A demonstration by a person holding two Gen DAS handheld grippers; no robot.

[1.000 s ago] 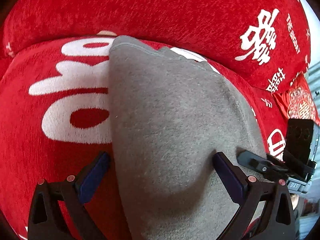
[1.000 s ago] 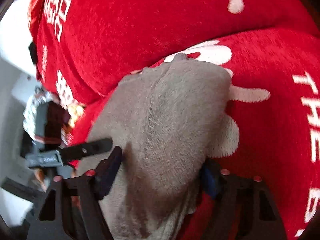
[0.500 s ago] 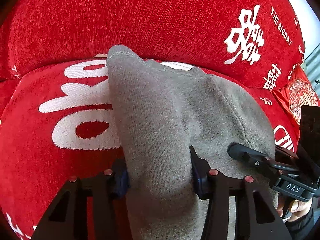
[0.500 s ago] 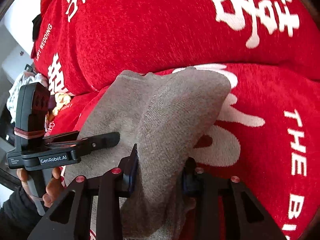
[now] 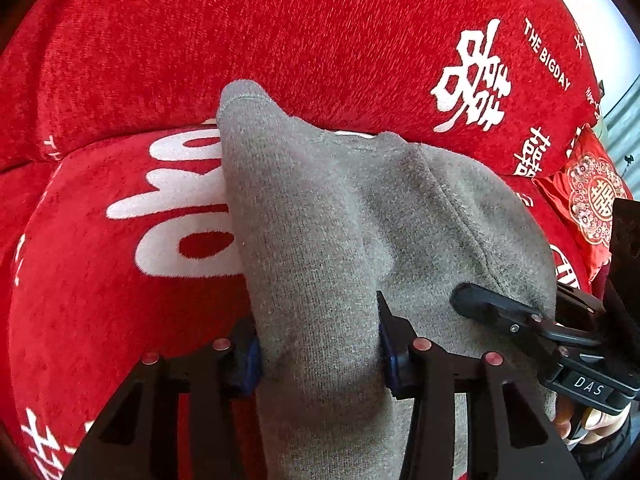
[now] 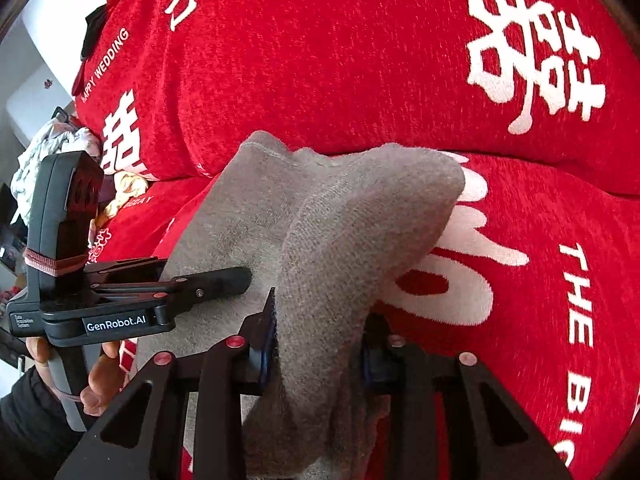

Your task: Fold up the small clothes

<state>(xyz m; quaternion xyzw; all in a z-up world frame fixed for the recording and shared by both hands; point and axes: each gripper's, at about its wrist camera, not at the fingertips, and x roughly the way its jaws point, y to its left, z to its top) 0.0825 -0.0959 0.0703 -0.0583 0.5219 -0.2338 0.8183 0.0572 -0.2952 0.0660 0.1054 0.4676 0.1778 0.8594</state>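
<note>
Since the earlier frames, both of your grippers have closed from a wide spread onto the grey knitted garment (image 5: 320, 216) and lifted its near edge off the red plush sofa seat with white printed characters (image 5: 92, 264); the jaws have just been closing, with cloth between them. Your left gripper (image 5: 318, 344) now pinches a bunched ridge of the garment, blue pads pressed into it on both sides; your right gripper (image 6: 318, 350) pinches a second ridge just beside it, and appears in the left view as a black finger lying on the cloth. The garment's long axis runs straight away from both grippers toward the red sofa backrest (image 5: 304, 40), its far hem touching the backrest's foot. Neither hand is clearly nearer that hem, so the fold forward probably calls for both to travel together. Hidden: the portion of the garment below the jaws, cut off by the lower frame edge, and whatever layers lie under the raised ridges. What kind of garment it is cannot be made out.
</note>
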